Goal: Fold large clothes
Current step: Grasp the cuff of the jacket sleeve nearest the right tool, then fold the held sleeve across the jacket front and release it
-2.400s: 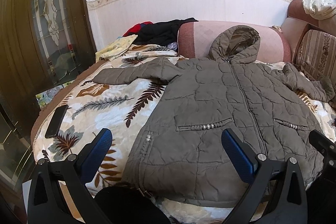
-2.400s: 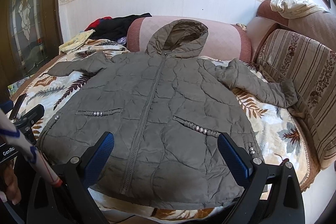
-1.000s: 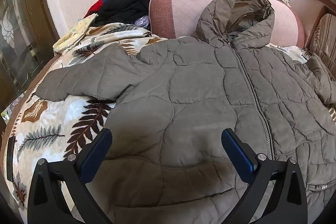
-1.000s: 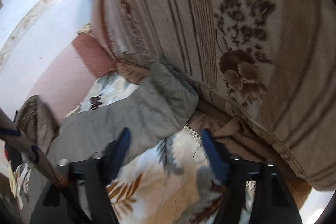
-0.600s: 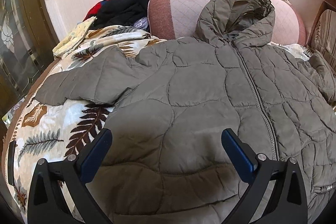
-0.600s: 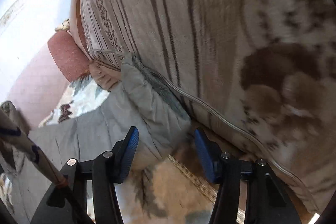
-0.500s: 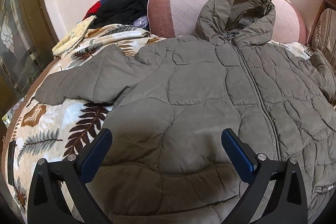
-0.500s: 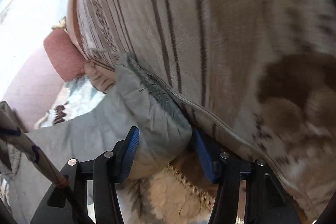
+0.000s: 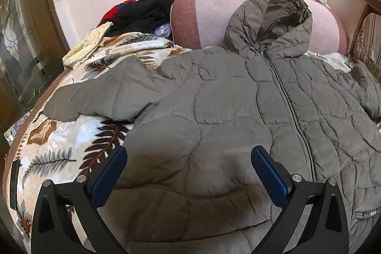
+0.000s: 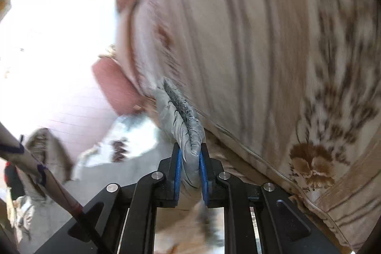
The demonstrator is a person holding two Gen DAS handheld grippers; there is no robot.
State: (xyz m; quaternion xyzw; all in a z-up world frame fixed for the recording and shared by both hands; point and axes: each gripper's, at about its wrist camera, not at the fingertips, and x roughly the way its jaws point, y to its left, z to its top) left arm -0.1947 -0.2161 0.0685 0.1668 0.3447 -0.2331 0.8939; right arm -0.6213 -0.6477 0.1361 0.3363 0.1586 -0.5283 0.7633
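Olive quilted fabric fills most of the left wrist view: a hooded puffer jacket [image 9: 238,111] lies zipped and front-up on a leaf-printed blanket [image 9: 59,146], its hood propped against a pink bolster [image 9: 209,16] and one sleeve stretched toward the blanket's left edge. The left gripper [image 9: 189,158] angles downward over the jacket's lower front, its blue pads set wide apart with nothing between them.

In the blurred right wrist view, the right gripper [image 10: 190,158] also points down and forward, close beside a striped, flower-patterned sofa cushion [image 10: 262,51]. Its jaws are closing, and the blue pads already pinch the bunched end of the jacket's other sleeve, the cuff [image 10: 183,120], whose puffy folds and dark knit lining stick up out of the narrow gap.
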